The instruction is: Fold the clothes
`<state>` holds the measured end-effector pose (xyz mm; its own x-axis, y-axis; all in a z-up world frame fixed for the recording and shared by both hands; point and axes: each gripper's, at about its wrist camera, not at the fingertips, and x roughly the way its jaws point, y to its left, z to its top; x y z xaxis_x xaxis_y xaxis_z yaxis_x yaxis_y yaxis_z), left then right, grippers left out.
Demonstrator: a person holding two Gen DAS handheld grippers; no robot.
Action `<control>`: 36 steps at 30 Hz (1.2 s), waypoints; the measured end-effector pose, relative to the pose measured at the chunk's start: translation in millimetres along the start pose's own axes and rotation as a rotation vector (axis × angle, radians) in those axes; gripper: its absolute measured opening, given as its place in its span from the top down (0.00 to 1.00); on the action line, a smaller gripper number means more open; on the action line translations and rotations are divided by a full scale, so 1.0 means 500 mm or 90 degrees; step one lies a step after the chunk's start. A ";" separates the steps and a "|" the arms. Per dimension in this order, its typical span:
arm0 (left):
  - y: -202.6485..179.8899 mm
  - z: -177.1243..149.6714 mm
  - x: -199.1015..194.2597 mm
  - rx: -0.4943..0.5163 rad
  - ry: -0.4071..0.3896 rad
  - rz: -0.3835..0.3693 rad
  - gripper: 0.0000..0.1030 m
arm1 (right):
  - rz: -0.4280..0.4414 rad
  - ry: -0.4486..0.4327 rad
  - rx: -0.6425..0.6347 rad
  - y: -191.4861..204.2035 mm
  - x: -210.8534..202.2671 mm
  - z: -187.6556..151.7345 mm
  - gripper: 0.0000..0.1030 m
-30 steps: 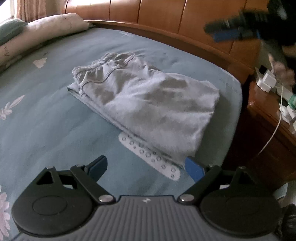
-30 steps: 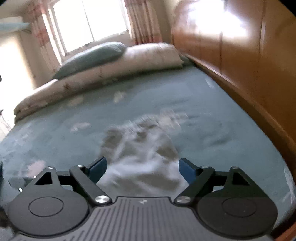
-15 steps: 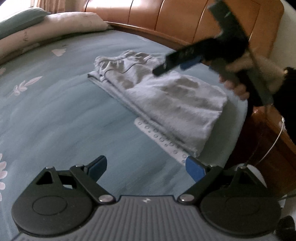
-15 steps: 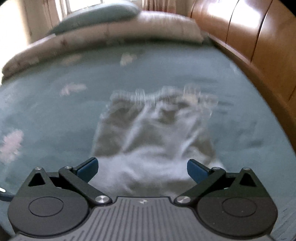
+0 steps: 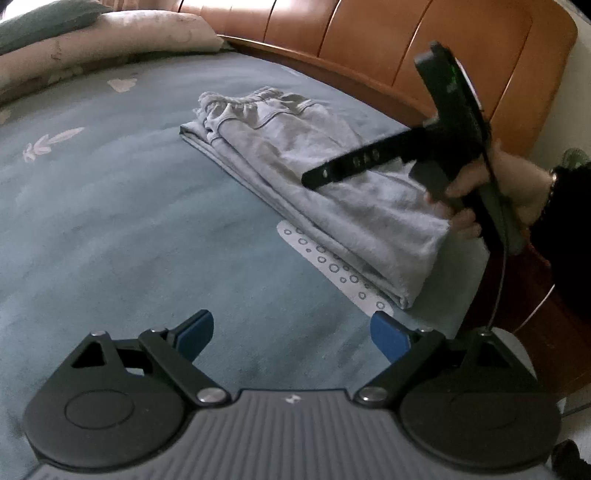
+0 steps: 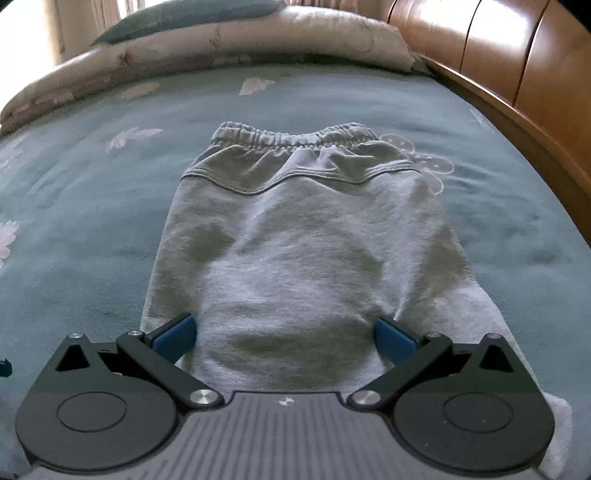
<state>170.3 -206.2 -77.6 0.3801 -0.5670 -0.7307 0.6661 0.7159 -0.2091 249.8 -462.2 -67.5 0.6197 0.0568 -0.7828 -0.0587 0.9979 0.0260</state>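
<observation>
Grey sweatpants [image 6: 303, 236] lie folded on the teal bed sheet [image 6: 92, 221], with the elastic waistband [image 6: 291, 138] at the far end. My right gripper [image 6: 284, 332] hovers low over the near end of the pants. Its jaws stand wide open, the cloth lies under the gap, and nothing is pinched. The left wrist view shows the pants [image 5: 314, 177] from the side, with one black finger [image 5: 354, 162] of the right gripper above them. My left gripper [image 5: 291, 332] is open over bare sheet, short of the pants' near corner.
A rolled quilt [image 6: 221, 40] and a pillow [image 6: 192, 14] lie at the far end of the bed. The wooden headboard [image 6: 517, 74] runs along the right. A hand [image 5: 480, 192] holds the right gripper past the bed's edge, above dark wooden furniture [image 5: 535, 332] with a cable.
The right gripper has come down from high above to just over the near end of the pants, and its jaws have spread wider. The left gripper has sunk slightly and stayed open.
</observation>
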 end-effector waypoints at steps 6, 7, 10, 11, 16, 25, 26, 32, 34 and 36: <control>0.016 -0.006 -0.008 -0.001 -0.013 0.028 0.11 | 0.017 -0.064 -0.008 0.020 -0.038 0.095 0.00; 0.019 -0.006 -0.009 -0.003 -0.015 0.032 0.11 | 0.017 -0.074 -0.014 0.026 -0.036 0.113 0.00; 0.031 -0.007 -0.009 -0.008 -0.017 0.035 0.11 | 0.022 -0.073 -0.025 0.041 0.009 0.154 0.00; 0.035 -0.007 -0.009 -0.011 -0.018 0.037 0.11 | 0.018 -0.069 -0.027 0.044 0.031 0.159 0.00; 0.058 -0.007 -0.008 -0.025 -0.017 0.047 0.11 | -0.002 -0.012 -0.041 0.054 0.141 0.159 0.00; 0.068 0.002 -0.013 -0.027 -0.036 0.025 0.11 | 0.005 -0.096 -0.046 0.051 0.065 0.196 0.00; 0.065 0.002 -0.012 -0.024 -0.036 0.025 0.11 | -0.002 -0.104 -0.038 0.047 0.065 0.207 0.00; 0.062 0.002 -0.004 -0.015 -0.026 0.029 0.11 | -0.017 -0.051 0.002 0.028 0.171 0.245 0.00; 0.065 0.002 -0.002 -0.019 -0.023 0.031 0.11 | -0.017 -0.049 0.009 0.029 0.191 0.245 0.00; 0.067 0.002 0.000 -0.023 -0.021 0.031 0.11 | -0.014 -0.049 0.021 0.026 0.196 0.246 0.00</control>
<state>193.3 -182.8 -84.0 0.4329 -0.5432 -0.7193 0.6224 0.7574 -0.1974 405.9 -440.1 -67.5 0.6787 0.0363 -0.7335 -0.0192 0.9993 0.0316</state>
